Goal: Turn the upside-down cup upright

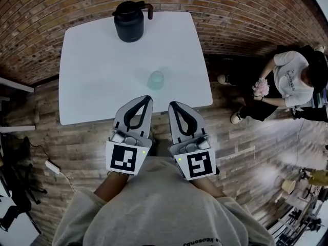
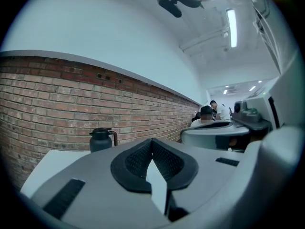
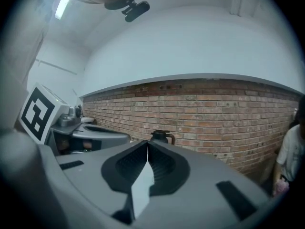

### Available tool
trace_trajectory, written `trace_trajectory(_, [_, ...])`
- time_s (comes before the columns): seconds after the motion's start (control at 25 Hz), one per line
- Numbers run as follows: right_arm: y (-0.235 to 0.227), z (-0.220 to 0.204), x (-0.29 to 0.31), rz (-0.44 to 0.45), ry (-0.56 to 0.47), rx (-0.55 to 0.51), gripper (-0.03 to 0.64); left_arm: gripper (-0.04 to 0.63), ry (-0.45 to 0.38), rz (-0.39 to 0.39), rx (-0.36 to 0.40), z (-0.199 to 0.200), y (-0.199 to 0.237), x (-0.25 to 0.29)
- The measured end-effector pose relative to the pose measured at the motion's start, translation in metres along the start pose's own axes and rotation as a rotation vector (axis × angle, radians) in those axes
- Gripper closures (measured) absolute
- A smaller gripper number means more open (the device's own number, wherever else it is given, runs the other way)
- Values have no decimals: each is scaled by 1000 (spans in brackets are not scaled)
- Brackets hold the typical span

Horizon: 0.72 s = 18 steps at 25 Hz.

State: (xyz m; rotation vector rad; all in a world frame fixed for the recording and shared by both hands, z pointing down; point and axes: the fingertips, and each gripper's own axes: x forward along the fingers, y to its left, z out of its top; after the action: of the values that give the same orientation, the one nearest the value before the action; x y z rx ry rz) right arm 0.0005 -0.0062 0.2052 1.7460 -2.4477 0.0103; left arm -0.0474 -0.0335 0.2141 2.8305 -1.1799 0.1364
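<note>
The cup (image 1: 156, 80), pale and see-through, stands on the white table (image 1: 92, 70) toward its near edge, touching nothing. At its 11 o'clock, by the far edge, sits a black jug (image 1: 129, 22). At the cup's 6 o'clock the left gripper (image 1: 148, 98) and right gripper (image 1: 171, 104) hover side by side, each with jaws pressed together on nothing. At 3 o'clock, off the table, a person (image 1: 289, 81) sits low on the wooden floor (image 1: 246, 152).
</note>
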Motion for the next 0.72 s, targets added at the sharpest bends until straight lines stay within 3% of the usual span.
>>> trace_trajectory(0.28, [-11, -26, 31, 44, 33, -30, 598, 586, 50, 18, -2, -23, 16, 18])
trace_trajectory(0.48, [-18, -59, 59, 66, 47, -17, 540, 586, 97, 0, 80, -48, 26, 31])
trace_trajectory(0.72, [-25, -94, 85, 72, 80, -24, 500, 586, 152, -11, 63, -84, 32, 43])
